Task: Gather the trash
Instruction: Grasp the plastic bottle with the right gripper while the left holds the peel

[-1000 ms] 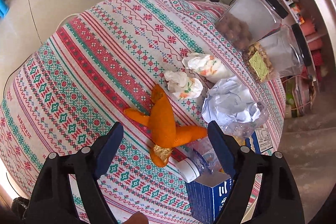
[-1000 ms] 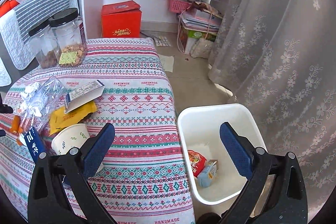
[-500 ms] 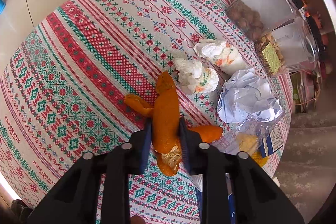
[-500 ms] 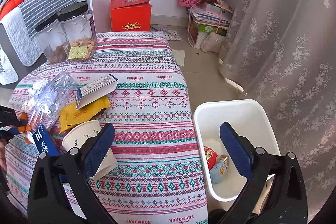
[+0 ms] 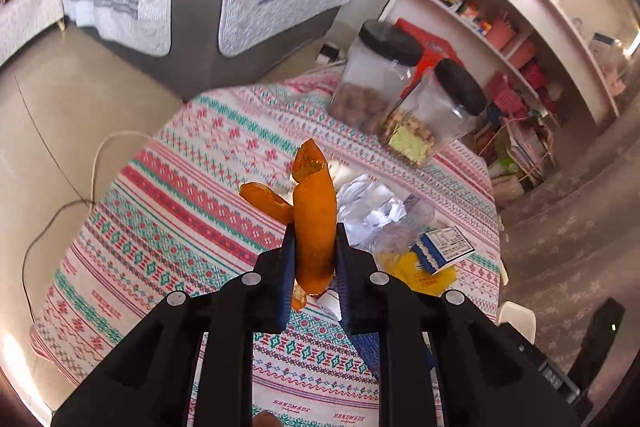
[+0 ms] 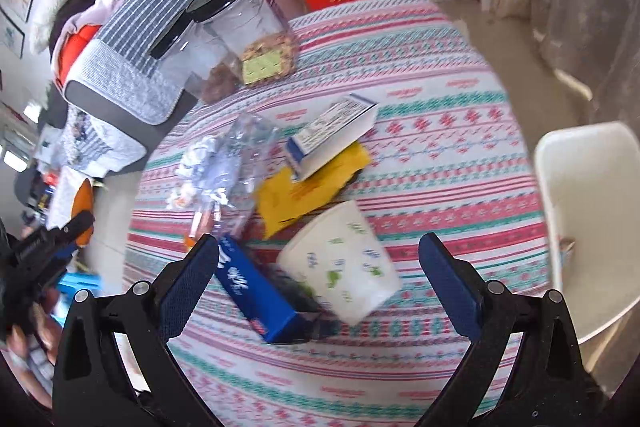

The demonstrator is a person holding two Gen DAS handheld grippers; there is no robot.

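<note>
While the orange peel (image 5: 314, 223) is clamped between the narrow jaws of the left gripper (image 5: 314, 259), it is seen in the left wrist view lifted clear of the patterned tablecloth (image 5: 192, 211), one curled strip sticking out to the left. The jaws have just been closing, and the peel is pressed between the pads. Behind the peel in that view lie a crumpled silver wrapper (image 5: 368, 205), a blue-and-white carton (image 5: 442, 247) and a yellow packet (image 5: 424, 273), with two black-lidded jars (image 5: 404, 99) further back near the table's edge.

From the right wrist view more of the table is shown. The right gripper (image 6: 316, 267) is held with its jaws wide and nothing between the pads, above a paper cup (image 6: 344, 279) lying on its side and a dark blue box (image 6: 252, 287) just beside it. A white bin (image 6: 580, 219) is seen at the right edge, next to the table; only a corner of it appears in the left view. The peel can also be made out at the far left of this view, gripped off the table's side, though blurred. What lies inside the bin cannot be told clearly.
</note>
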